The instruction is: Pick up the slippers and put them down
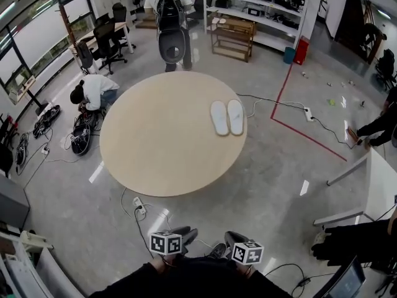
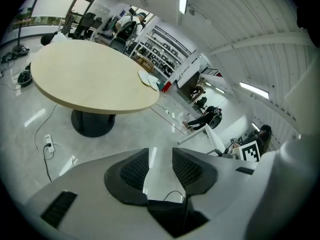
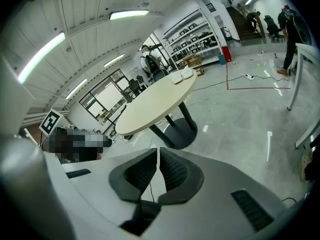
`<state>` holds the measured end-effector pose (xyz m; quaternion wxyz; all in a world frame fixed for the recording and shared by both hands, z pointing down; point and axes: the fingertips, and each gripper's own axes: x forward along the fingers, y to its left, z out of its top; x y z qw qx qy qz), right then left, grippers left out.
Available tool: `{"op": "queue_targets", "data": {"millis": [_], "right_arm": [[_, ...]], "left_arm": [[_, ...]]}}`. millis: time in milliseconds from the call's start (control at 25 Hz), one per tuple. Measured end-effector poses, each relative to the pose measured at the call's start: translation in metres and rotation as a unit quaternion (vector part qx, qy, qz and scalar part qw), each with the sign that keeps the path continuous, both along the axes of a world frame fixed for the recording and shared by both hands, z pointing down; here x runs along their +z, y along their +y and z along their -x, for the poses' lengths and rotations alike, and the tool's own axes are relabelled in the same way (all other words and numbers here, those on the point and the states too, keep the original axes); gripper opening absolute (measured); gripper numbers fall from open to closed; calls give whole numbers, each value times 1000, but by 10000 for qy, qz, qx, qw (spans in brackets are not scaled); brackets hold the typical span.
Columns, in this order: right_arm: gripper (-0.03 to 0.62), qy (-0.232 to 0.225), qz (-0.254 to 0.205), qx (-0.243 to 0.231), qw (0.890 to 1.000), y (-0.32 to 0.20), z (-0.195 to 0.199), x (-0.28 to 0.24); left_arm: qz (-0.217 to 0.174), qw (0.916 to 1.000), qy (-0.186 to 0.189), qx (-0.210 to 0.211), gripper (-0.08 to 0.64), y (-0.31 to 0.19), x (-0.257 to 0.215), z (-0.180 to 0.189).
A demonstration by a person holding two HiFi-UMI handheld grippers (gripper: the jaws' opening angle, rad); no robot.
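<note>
The slippers (image 1: 227, 117), a white pair, lie flat and side by side on the round table (image 1: 155, 148), close to its far right edge in the head view and so near each other that they look to be touching; lying together like that, they could probably be taken as a pair or one to each gripper; nothing else rests on the tabletop, so the approach from above is unobstructed; both gripper views show the pair only as a small pale shape at the far rim, well apart from either tool; the left gripper (image 2: 161, 156) has its jaws standing wide with only floor between them, which reads as readiness for a first grasp; the right gripper (image 3: 158, 156) has its jaws all but together and empty, so it would have to spread before it could take anything; both are carried low against the person's body, off the near side of the table, likely because the slippers are out of reach from here and the person has to come closer or go round first; a power strip (image 1: 139, 207) and its cable lie on the floor at the near side, a tripping risk on that path; a person with a backpack (image 1: 171, 17) stands beyond the table, clear of the slippers
</note>
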<state>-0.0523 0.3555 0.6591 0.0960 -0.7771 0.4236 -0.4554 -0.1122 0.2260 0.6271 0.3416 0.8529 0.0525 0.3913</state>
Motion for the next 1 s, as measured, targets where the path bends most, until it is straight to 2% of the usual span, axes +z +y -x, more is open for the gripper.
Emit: {"op": "queue_targets", "data": {"millis": [200, 440, 680, 880, 1000], "right_arm": [[28, -44, -16, 156, 9999, 35, -39, 10], [28, -178, -73, 162, 9997, 40, -61, 18], [28, -282, 13, 112, 9995, 30, -84, 29], [28, -188, 123, 389, 9990, 18, -127, 26], [28, -100, 222, 349, 9991, -7, -149, 20]], "left_arm": [[-106, 9998, 31, 160, 161, 33, 4, -42], [-144, 9998, -53, 157, 161, 39, 7, -69], [-86, 9997, -171, 132, 161, 27, 18, -96], [-21, 9993, -61, 368, 161, 10, 19, -144], [20, 9988, 37, 488, 161, -12, 14, -175]]}}
